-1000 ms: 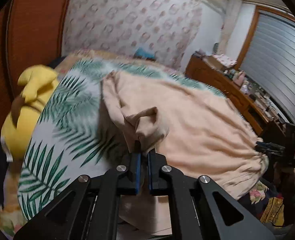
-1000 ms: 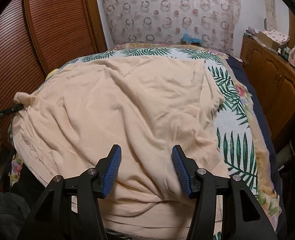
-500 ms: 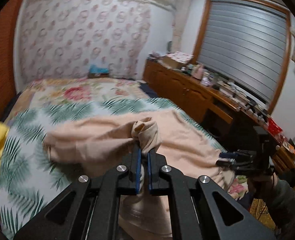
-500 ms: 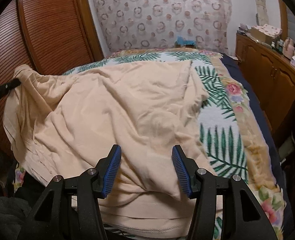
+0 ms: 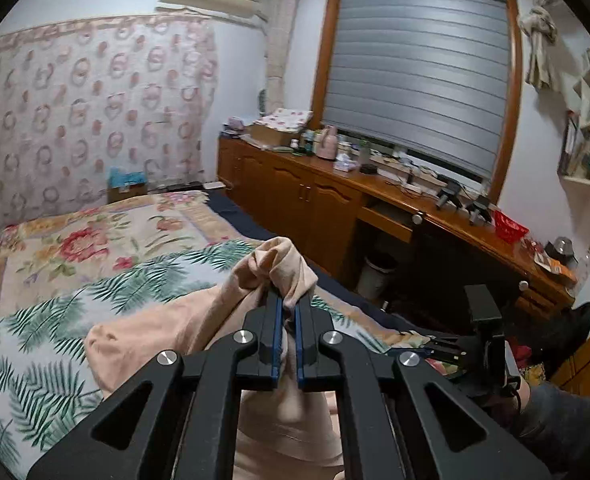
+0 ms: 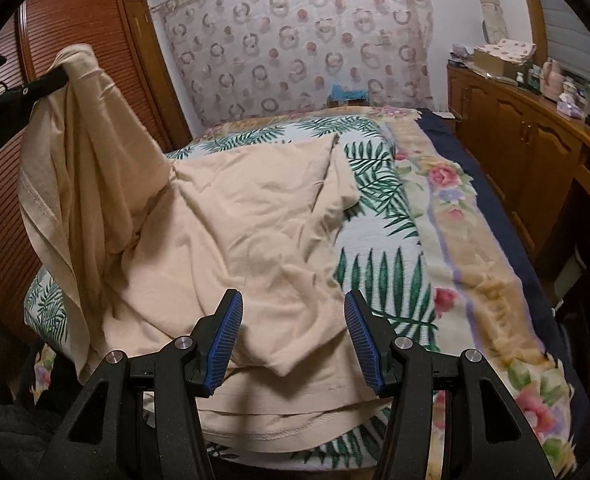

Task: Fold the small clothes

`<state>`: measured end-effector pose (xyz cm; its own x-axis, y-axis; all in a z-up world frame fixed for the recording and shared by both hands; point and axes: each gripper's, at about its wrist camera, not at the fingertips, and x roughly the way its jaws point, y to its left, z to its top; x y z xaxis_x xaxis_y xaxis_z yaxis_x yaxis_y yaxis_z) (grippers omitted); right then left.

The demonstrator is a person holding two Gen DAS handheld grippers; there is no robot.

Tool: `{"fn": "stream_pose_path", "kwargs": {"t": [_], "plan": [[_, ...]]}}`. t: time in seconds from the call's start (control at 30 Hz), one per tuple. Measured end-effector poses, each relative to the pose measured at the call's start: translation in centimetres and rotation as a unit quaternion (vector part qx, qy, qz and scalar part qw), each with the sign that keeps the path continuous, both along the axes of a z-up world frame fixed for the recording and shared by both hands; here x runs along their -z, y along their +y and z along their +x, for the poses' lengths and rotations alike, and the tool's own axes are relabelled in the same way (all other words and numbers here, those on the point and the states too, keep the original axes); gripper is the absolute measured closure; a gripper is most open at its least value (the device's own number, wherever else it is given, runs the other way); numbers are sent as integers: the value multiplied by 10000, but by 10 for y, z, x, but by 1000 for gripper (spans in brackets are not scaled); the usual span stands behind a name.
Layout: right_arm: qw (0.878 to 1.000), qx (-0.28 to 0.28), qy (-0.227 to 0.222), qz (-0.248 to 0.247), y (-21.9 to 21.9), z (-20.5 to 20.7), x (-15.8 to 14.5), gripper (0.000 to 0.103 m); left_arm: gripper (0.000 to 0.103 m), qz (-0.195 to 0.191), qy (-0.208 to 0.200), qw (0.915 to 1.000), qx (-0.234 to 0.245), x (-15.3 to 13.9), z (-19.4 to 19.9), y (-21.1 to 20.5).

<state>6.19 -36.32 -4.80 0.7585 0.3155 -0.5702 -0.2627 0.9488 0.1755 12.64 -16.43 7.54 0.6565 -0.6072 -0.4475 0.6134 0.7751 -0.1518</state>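
Note:
A peach garment (image 6: 255,232) lies rumpled on the bed's palm-leaf blanket (image 6: 387,276). My left gripper (image 5: 289,306) is shut on a bunched edge of the garment (image 5: 273,266) and holds it high off the bed. In the right wrist view that left gripper (image 6: 49,80) shows at the upper left, with the cloth hanging from it in a long drape. My right gripper (image 6: 293,312) hovers open over the garment's near hem, with nothing between its blue pads (image 6: 225,332). From the left wrist view, the right gripper (image 5: 435,350) sits low at the right, held by a sleeved hand.
A wooden cabinet and desk (image 5: 335,208) crowded with small items run along the bed's right side, with a waste bin (image 5: 377,274) underneath. A louvred wardrobe (image 6: 75,28) stands left of the bed. The floral blanket border (image 6: 491,292) marks the bed's right edge.
My left gripper has lifted its pinched part of the garment off the bed and swung it across, so the cloth now hangs in the air. The right gripper shifted slightly and stayed open.

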Motion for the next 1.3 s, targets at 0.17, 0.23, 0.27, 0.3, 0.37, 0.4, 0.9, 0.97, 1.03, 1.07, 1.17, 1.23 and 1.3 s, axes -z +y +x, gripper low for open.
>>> {"fn": "stream_pose_path", "kwargs": {"t": [0.17,0.23,0.27,0.3,0.37,0.4,0.9,0.97,1.03,1.07,1.17,1.23,1.3], "plan": [[9999,42,-115,12,-5,-6,-4,48,97,145,130,9995,263,0,6,-29],[9998,59,-164,22,-9,-9,-5,48,97,263,192,9990,297,3,7,-41],[9998,70,-183,38,-11,-11,-5,48,97,353,252,9985,344,8,8,-47],[9998,82,-193,57,-13,-12,-6,48,97,474,314,9976,388,14,9,-52],[9997,101,-192,61,-17,-12,-4,48,95,655,386,9963,409,23,8,-57],[9997,112,-190,58,-17,-12,-4,48,90,712,404,9958,405,27,8,-58],[9999,59,-156,19,-12,-5,-7,48,28,850,734,9930,-379,81,10,27],[9999,25,-169,3,-10,-1,-8,48,28,898,875,9907,-532,95,12,41],[9998,-22,-191,-4,-6,2,-11,48,28,949,973,9883,-686,105,14,54],[9998,-46,-207,-17,-4,3,-12,48,28,979,1019,9870,-761,110,15,59],[9995,-131,-261,-76,6,9,-17,48,28,1003,1135,9843,-901,122,17,73],[9993,-196,-292,-98,12,13,-18,48,28,977,1217,9834,-926,129,20,79],[9991,-270,-314,-132,19,18,-20,48,28,927,1296,9831,-900,134,22,81]]}}
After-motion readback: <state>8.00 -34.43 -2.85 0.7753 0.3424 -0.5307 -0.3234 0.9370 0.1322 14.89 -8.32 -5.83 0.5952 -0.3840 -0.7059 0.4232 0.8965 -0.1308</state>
